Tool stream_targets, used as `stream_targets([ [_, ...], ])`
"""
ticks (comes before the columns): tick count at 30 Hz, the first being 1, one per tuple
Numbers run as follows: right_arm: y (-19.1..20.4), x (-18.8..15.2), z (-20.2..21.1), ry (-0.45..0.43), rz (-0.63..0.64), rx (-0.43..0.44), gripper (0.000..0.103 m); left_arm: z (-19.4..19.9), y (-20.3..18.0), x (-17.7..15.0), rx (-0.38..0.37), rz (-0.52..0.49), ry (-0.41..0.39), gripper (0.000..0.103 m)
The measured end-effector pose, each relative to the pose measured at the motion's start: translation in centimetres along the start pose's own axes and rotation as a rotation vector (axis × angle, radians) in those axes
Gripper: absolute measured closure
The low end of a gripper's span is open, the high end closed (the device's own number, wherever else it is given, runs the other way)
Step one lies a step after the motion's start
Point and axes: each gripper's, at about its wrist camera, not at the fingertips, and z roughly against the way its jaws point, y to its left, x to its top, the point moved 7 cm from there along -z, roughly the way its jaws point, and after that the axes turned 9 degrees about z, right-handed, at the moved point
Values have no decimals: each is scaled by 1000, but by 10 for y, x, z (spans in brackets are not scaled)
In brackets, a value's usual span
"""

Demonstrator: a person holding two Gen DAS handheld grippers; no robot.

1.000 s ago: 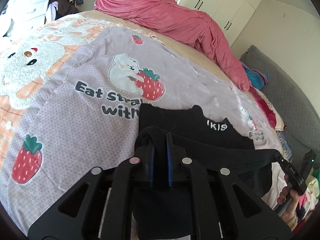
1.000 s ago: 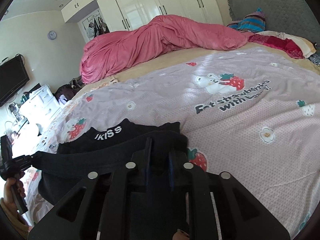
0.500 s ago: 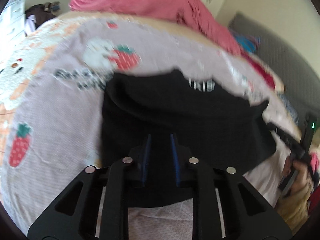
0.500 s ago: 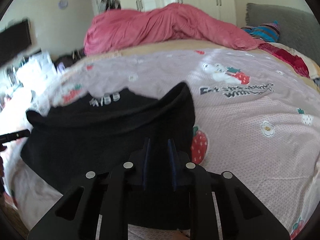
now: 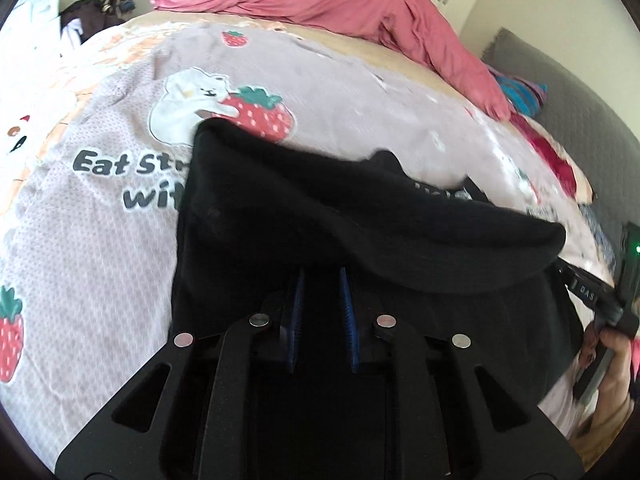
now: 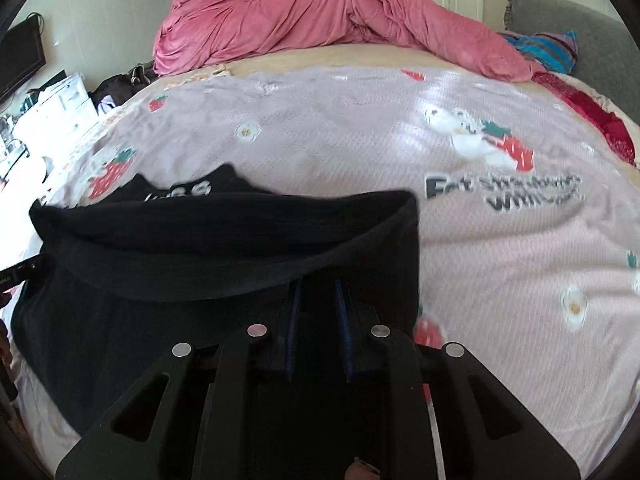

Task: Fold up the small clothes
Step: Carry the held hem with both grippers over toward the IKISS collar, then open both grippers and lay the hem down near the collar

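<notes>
A black garment (image 5: 360, 232) hangs stretched between two handheld grippers over a bed w/ a strawberry-print cover (image 5: 100, 240). The left gripper (image 5: 322, 280) has its blue pads narrow, pinching one edge of the cloth; the right gripper (image 6: 318, 284) pinches the other edge the same way, jaws nearly closed. The raised fold sags in the middle and blocks most of the garment's lower layer, which lies on the cover w/ white lettering (image 6: 188, 192) peeking out, too blurred to read. Behind: a bunched pink duvet (image 6: 320, 24) across the far side, a grey headboard (image 6: 560, 12) at right, striped fabric (image 6: 540, 50) beside it. In the left view a hand (image 5: 616, 364) grips the right tool's handle at frame edge.
</notes>
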Motion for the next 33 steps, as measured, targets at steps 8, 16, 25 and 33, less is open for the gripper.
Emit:
stream_targets([
  [8, -39, 11, 5, -63, -106, -56, 84, 4, 28, 35, 37, 100, -82, 88],
  [16, -51, 5, -2, -27, -159, 28, 58, -3, 34, 40, 8, 136, -61, 61],
  [25, -40, 1, -9, -14, -127, 65, 70, 22, 43, 52, 30, 154, -122, 40],
  [33, -32, 3, -3, -40, -81, 38, 94, -3, 55, 37, 57, 128, -37, 85],
])
